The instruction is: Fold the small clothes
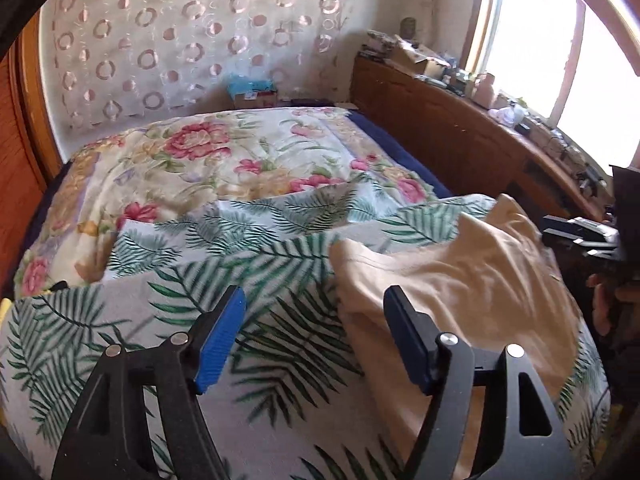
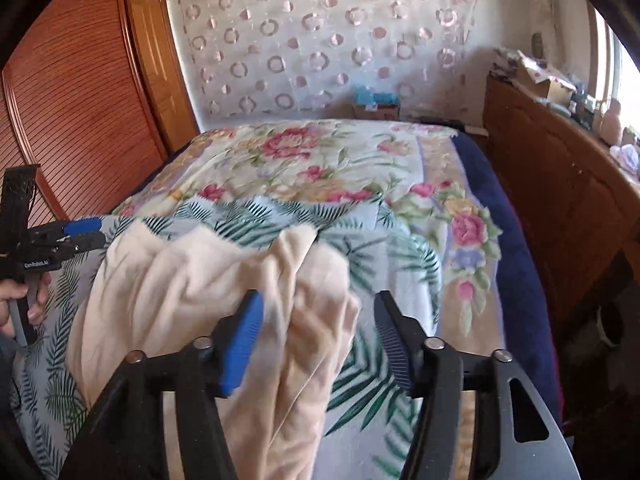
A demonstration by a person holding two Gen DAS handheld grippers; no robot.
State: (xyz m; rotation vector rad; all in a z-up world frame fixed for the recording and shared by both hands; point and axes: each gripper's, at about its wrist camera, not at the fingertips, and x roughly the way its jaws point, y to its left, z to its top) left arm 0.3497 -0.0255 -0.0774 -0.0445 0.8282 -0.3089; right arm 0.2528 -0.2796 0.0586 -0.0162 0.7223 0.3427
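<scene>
Bed [image 1: 120, 360] left half bare; cream garment [image 1: 460, 280] right.

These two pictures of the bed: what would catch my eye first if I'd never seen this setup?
Probably the cream garment, lying rumpled on a palm-leaf sheet at the near end of the bed. Next, the black hand-held tools with blue pads: the left gripper stands open beside the garment's edge, and the right gripper is open with the cloth bunched between its fingers. Behind lie a flowered blanket and a circle-patterned curtain.
</scene>
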